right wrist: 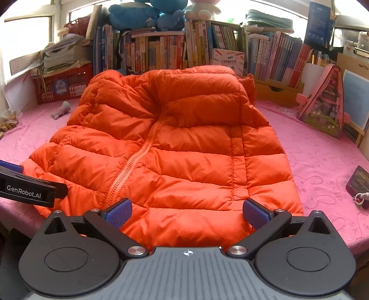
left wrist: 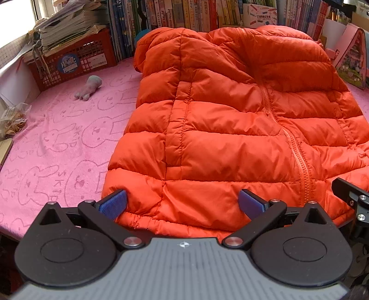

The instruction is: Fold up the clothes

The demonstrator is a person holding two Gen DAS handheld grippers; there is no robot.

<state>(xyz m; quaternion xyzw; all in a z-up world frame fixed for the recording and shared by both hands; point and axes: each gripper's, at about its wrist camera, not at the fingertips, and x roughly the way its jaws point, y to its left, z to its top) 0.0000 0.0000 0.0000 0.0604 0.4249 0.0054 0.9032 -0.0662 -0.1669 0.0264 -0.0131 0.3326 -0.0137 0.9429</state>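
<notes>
Jacket [left wrist: 230,120], puffy, soft and slippery, lay zipped on our tabletop [left wrist: 57,147]; both released tools [left wrist: 182,204] [right wrist: 187,213] hovered at six o'clock, its hem.

A pink rabbit-print cloth [right wrist: 322,161] covers the tabletop. Along its far edge runs a row of packed books [right wrist: 161,53], with blue plush toys [right wrist: 150,13] on top. A red crate [right wrist: 62,85] stacked with papers [right wrist: 64,55] stands at far left beside a bright window [right wrist: 25,41] that pours in daylight.
</notes>
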